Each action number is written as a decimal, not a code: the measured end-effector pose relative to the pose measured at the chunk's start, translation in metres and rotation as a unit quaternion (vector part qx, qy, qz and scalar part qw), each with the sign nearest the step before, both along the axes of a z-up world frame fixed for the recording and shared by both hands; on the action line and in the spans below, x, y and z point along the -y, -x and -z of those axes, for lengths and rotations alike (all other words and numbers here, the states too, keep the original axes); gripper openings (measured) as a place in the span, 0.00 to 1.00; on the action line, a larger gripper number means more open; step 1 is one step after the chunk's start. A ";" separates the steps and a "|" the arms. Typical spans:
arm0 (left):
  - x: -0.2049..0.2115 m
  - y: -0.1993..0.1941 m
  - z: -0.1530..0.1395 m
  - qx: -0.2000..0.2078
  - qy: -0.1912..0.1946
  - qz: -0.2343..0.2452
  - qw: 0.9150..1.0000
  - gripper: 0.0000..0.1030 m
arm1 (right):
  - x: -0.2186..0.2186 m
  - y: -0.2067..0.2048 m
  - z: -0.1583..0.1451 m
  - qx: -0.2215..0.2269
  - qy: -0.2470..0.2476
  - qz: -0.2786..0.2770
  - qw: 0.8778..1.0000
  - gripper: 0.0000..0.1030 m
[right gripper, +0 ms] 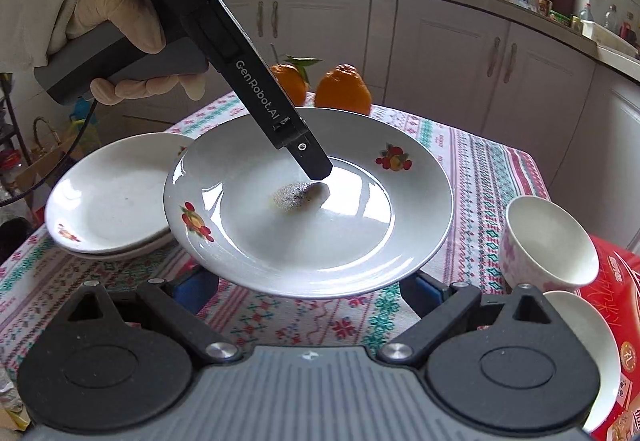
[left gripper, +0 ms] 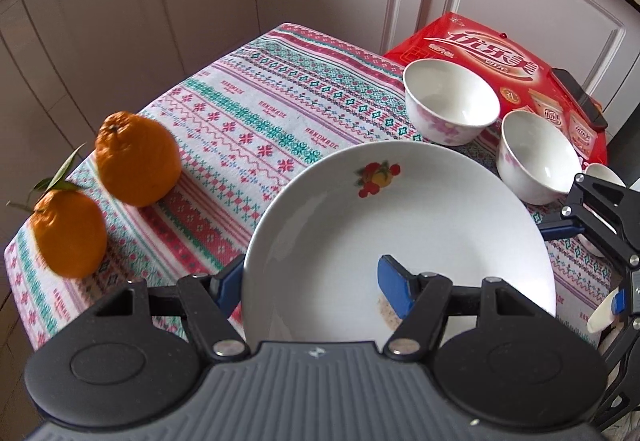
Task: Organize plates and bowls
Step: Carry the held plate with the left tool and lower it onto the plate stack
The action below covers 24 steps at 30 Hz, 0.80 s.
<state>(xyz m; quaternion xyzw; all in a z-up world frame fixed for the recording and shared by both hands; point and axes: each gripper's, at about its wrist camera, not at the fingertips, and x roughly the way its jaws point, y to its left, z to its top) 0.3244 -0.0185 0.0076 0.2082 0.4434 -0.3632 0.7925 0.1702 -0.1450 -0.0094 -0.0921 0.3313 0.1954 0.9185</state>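
My left gripper (left gripper: 316, 281) pinches the near rim of the plate (left gripper: 400, 225), one finger on top, one beneath, and holds it tilted clear of the cloth (left gripper: 240, 113). My right gripper (right gripper: 308, 281) gapes under the far rim, touching nothing. I'd carry it level to the stack (right gripper: 108, 201) beside it, then lower gently. Bowls (left gripper: 452, 101) wait beyond.

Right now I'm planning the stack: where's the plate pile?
In the right wrist view, the plate pile sits on the tablecloth at left, partly behind the lifted plate.
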 end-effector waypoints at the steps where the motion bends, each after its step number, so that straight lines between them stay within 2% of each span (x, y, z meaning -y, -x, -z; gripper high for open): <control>1: -0.004 0.003 -0.002 0.001 0.000 -0.005 1.000 0.66 | -0.003 0.002 -0.001 0.001 0.000 -0.006 1.000 0.96; 10: -0.050 0.034 -0.012 0.007 0.017 -0.055 0.998 0.66 | -0.028 0.012 -0.009 0.002 0.003 -0.058 0.998 0.96; 24: -0.110 0.060 -0.002 -0.002 0.029 -0.122 0.992 0.66 | -0.071 0.021 -0.005 -0.019 0.007 -0.119 0.993 0.96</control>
